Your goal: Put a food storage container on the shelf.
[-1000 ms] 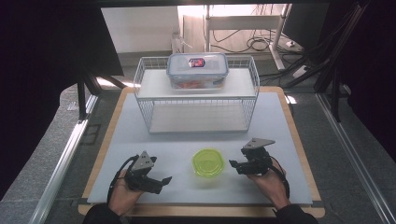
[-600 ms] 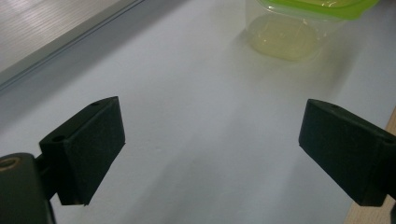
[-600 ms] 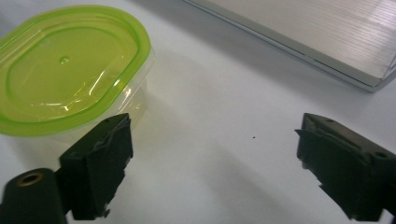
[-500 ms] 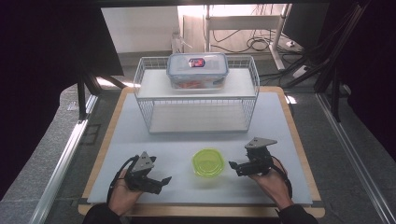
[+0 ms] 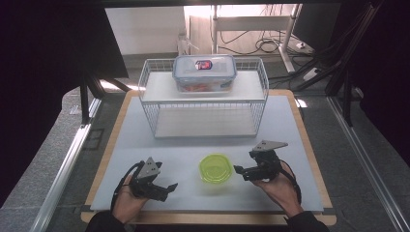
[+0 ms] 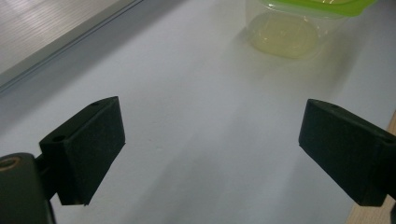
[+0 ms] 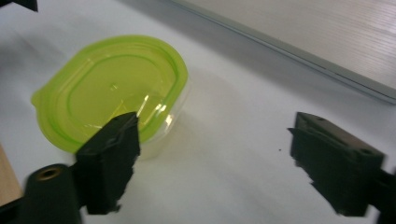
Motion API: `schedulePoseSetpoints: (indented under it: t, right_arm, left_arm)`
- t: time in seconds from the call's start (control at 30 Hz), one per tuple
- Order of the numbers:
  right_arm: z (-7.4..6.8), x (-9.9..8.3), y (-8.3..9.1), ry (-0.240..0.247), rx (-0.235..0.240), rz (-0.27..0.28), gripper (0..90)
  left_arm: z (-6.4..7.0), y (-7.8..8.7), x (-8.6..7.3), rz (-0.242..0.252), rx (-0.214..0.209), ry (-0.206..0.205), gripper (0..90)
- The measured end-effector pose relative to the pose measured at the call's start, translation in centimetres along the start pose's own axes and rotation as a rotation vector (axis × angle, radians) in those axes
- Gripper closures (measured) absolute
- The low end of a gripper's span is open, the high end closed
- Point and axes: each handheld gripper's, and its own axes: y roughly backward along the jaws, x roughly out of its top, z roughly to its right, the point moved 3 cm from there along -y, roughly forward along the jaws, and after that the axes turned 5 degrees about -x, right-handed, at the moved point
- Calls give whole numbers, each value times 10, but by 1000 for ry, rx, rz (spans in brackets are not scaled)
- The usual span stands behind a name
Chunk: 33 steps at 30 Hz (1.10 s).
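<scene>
**Approaching the small lidded tub: grip notes and container contents**

Closing on the small clear plastic tub with the lime-green snap lid [image 5: 215,167] looked like the step in hand. The tub sat on the white table mat [image 5: 300,145] near the front edge, between the two grippers and apart from both. The lid was seated, and nothing solid could be made out through the clear wall in the left gripper view [image 6: 285,35]; it appeared empty, though only part of the wall was visible.

The right gripper [image 5: 243,171] lay just beside the tub, jaws spread wide with nothing between them. In the right gripper view the tub [image 7: 112,98] sat off toward one jaw rather than centred. Judgement: the gripper should be swung over until the tub lies midway between the jaws, then closed on the body below the lid rim, gently, since a thin wall would likely flex or the lid pop.

The left gripper [image 5: 167,189] rested farther from the tub, jaws likewise wide and empty.

Further back stood a white wire basket rack [image 5: 203,118] with a flat top shelf. On that shelf sat a clear rectangular storage box with a blue-edged lid [image 5: 204,72], closed; reddish-orange contents showed through its side, too small to identify.
</scene>
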Motion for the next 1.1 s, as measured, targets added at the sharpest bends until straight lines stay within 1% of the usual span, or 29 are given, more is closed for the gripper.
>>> schedulePoseSetpoints:
  t: [0.07, 0.13, 0.17, 0.33, 0.43, 0.57, 0.67, 0.77, 0.83, 0.97, 1.0, 1.03, 1.07, 1.1]
  right_arm:
    - [-1, 2, 0, -15, 17, 6, 263]
    - [-2, 3, -2, -31, 35, -4, 282]
    - [-4, 3, -4, -39, 54, -12, 293]
    - [-12, 7, -11, -57, 104, -20, 344]
    - [-14, 9, -17, -81, 136, -25, 387]
    - [-12, 10, -27, -117, 162, -47, 468]
    - [-10, 12, -33, -141, 192, -59, 530]
    - [-9, 12, -38, -162, 218, -78, 572]
    - [-6, 13, -40, -204, 240, -85, 595]
    - [0, 11, -42, -269, 287, -92, 644]
    - [1, 11, -43, -284, 296, -90, 674]
    - [3, 10, -42, -285, 294, -95, 706]
    - [3, 9, -43, -281, 289, -101, 710]
    - [3, 8, -43, -294, 303, -101, 718]
  left_arm:
    - [0, 0, 0, 1, 1, -1, 71]
    - [0, 0, 0, 0, 5, -3, 71]
    - [0, 0, 0, 0, 5, -3, 70]
    - [0, 0, 0, 3, 5, -3, 70]
    - [0, 0, 0, 3, 5, -5, 71]
    - [0, 0, 0, 1, 4, -10, 71]
    - [0, 0, 0, -2, 4, -14, 71]
    - [0, 0, 0, -3, 4, -17, 71]
    - [1, -1, 0, -4, 2, -15, 71]
    - [1, -1, 0, -3, 0, -16, 71]
    - [1, -1, 0, -3, 1, -16, 71]
    - [1, -1, 0, -3, 0, -16, 71]
    - [1, -1, 0, -3, 0, -16, 71]
    - [1, -1, 0, -4, -1, -16, 71]
